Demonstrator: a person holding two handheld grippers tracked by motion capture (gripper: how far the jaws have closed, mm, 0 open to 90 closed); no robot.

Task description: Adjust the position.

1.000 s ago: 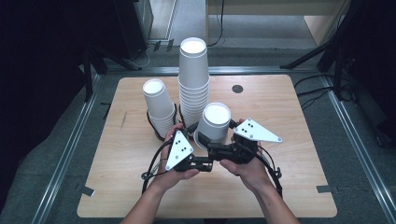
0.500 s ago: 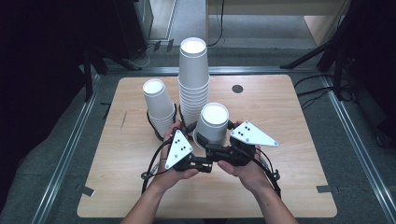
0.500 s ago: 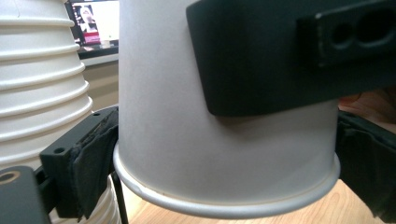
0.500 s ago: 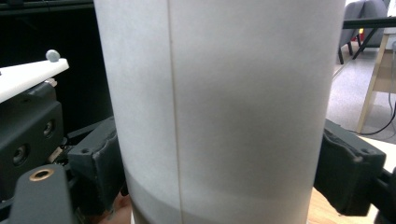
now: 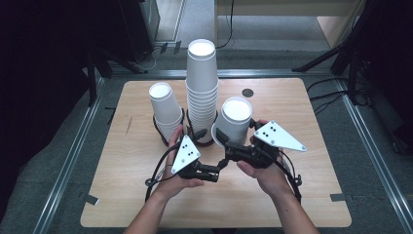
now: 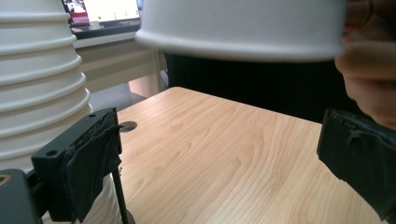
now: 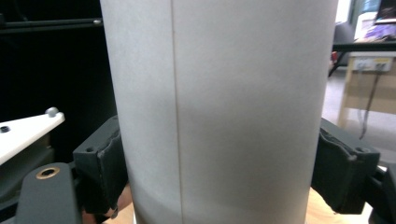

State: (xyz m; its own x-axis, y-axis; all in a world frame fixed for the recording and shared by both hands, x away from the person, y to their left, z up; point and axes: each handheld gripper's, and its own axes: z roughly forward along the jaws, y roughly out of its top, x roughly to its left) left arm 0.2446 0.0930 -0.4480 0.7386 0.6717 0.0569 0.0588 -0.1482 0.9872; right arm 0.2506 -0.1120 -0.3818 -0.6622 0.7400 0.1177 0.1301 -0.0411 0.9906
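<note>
Right gripper (image 5: pixel 225 140) closing on cup (image 5: pixel 234 119), lifted off worktop (image 5: pixel 292 195) at 3 o'clock of tall stack (image 5: pixel 202 92). Left gripper (image 6: pixel 219 154) opened wide, empty. Handover done; stacking left, by the look of it.

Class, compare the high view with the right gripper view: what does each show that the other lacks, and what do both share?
High view: the tall cup stack, the shorter stack beside it and the whole wooden table. Right gripper view: the seam down the white cup, and the pads pressing its sides. Shared: the white cup between the right tongs, whose jaws have just been closing on it.
</note>
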